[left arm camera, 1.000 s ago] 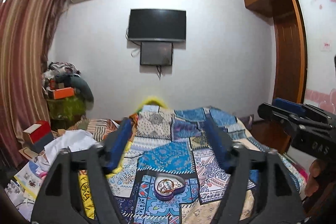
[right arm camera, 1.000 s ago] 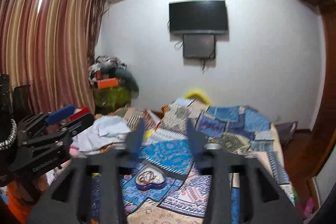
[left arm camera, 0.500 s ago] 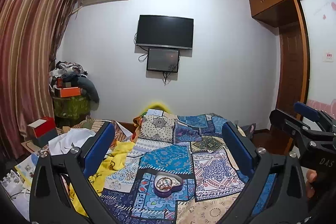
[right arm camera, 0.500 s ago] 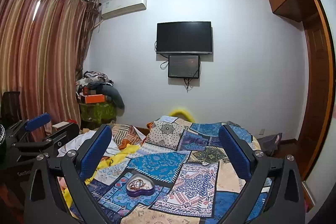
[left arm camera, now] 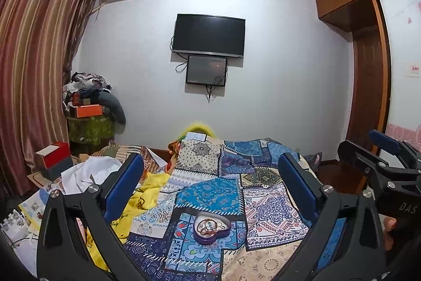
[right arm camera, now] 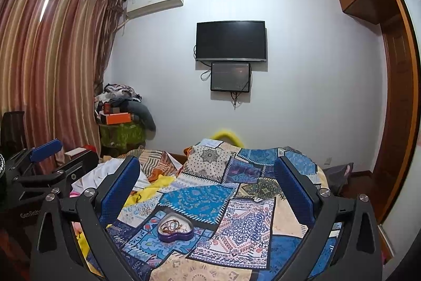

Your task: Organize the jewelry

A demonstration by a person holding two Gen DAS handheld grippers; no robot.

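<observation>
A heart-shaped box [left arm camera: 211,227] is seen resting on the patchwork quilt of the bed [left arm camera: 268,204], lid off, with a tangle of jewelry [left arm camera: 209,224] — gold-toned bangles and what may be beaded pieces — lying inside it. No loose jewelry can be made out on the quilt around it, though small pieces would be lost against so busy a pattern. As far as can be judged, the scene fits two stages equally: the pieces gathered into the box at the close of sorting, or piled there awaiting sorting. No lid is found in either view.

The box lies flat. Its widest span runs roughly left to right across the bed; in the right wrist view its point appears to be turned toward the near left, the two lobes toward the far right, but the fisheye makes this uncertain.

The left claw [left arm camera: 210,183] is held above the bed with fingers spread wide and nothing between them; the right claw [right arm camera: 208,183] is likewise wide apart and empty.
</observation>
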